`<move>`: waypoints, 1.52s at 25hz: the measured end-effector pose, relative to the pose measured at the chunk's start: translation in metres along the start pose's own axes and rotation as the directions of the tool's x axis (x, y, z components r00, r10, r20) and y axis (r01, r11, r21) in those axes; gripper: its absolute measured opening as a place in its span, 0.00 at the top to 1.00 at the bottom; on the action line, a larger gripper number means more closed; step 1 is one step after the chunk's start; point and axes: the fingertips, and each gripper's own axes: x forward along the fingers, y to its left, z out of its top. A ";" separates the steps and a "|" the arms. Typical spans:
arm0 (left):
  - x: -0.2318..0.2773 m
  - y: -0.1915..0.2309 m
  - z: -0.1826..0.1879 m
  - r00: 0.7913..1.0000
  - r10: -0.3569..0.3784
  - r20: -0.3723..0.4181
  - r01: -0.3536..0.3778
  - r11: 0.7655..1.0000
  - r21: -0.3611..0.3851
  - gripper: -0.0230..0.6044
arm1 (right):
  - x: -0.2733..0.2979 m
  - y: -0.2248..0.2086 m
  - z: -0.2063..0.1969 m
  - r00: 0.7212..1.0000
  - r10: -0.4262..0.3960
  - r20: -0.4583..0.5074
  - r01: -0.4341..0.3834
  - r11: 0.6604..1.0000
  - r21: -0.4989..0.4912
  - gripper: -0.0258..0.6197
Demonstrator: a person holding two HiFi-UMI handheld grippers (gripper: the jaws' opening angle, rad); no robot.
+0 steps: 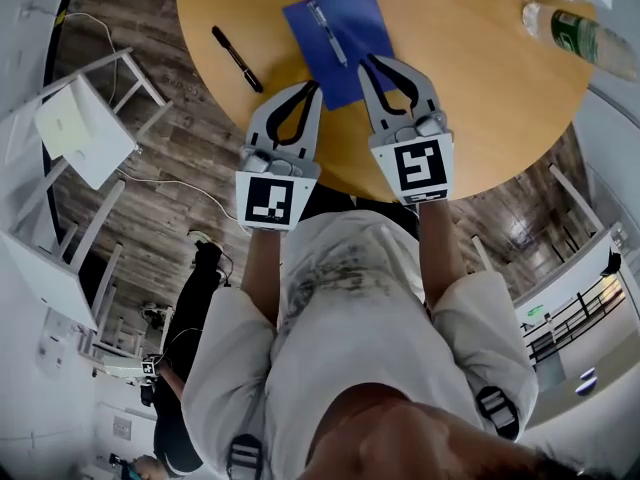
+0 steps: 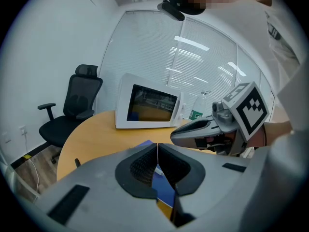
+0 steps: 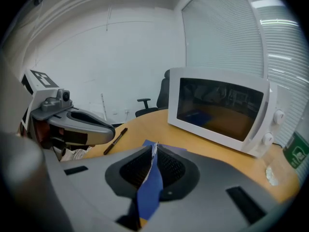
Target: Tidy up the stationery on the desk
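Judging from how things lie, the tidying has hardly begun: nothing on the round wooden desk (image 1: 480, 108) has been gathered or put away yet. The left gripper (image 1: 313, 88) and the right gripper (image 1: 368, 61) hover side by side over the desk's near edge. Each has its jaws pressed together with nothing between them. The blue in the slit behind each pair of tips looks like the cover lying beyond, not something held. The blue notebook (image 1: 335, 38) lies flat just ahead of both grippers, its near corner between the two. The right gripper's tips sit over its edge, though whether they touch it cannot be told. A pen (image 1: 328, 30) rests loose on the cover, just ahead of the left gripper's tips and slightly left of the right gripper's. A black marker (image 1: 237, 58) lies alone on bare wood, ahead and to the left of the left gripper, apart from the notebook. Well off to the right of the right gripper, a plastic bottle (image 1: 575, 33) with a green label lies near the desk's rim. A white microwave (image 3: 219, 108) stands farther ahead of both grippers. No pen cup or tray shows in any view, so where the stationery should end up is unclear. What is left appears to be everything: opening a gripper, picking up the pen and the marker, and setting them together with the notebook.
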 end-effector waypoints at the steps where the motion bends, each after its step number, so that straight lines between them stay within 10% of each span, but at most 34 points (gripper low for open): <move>1: 0.002 0.002 -0.002 1.000 0.000 -0.004 0.000 1.000 0.002 0.94 | 0.006 0.000 -0.003 1.000 0.005 -0.006 -0.005 1.000 0.001 0.85; 12: 0.016 0.013 -0.027 0.999 -0.006 -0.043 0.005 1.000 -0.011 0.94 | 0.057 0.005 -0.042 0.993 0.013 -0.114 -0.006 0.998 0.066 0.70; 38: 0.025 0.016 -0.048 0.997 0.008 -0.083 -0.007 1.000 0.007 0.94 | 0.088 0.007 -0.064 0.990 -0.003 -0.140 0.025 0.987 0.161 0.80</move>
